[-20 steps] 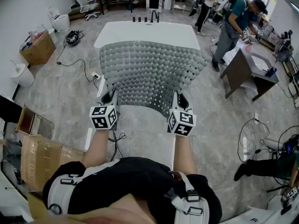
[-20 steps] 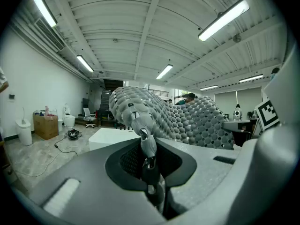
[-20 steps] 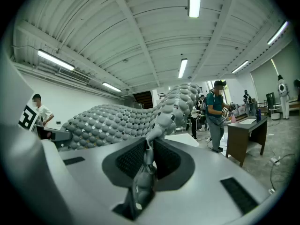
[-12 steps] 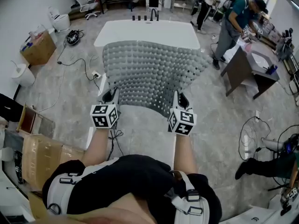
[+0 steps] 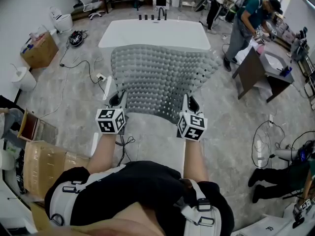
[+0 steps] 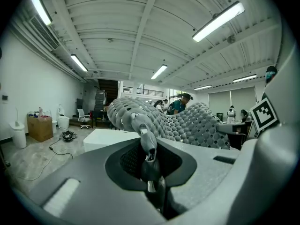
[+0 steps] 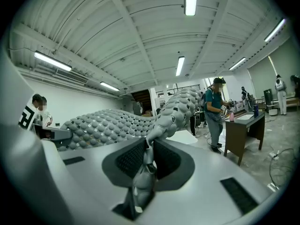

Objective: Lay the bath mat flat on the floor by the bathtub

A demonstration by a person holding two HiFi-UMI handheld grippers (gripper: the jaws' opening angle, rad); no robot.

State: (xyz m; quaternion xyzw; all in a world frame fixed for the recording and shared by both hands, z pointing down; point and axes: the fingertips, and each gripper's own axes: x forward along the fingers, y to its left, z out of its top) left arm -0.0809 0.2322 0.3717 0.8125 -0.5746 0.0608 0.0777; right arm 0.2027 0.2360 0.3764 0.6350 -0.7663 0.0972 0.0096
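Head view: bath mat (image 5: pixel 162 77) btwn both grippers' jaws

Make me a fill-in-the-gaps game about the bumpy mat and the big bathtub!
1. The bumpy bath mat is the colour ____.
2. It is held by ____ grippers, the left gripper and the right gripper, jaws shut on its near edge.
3. The bathtub beyond the mat is the colour ____.
4. The mat is held up and does not yet lie flat on the ____.
Missing words: grey; two; white; floor.
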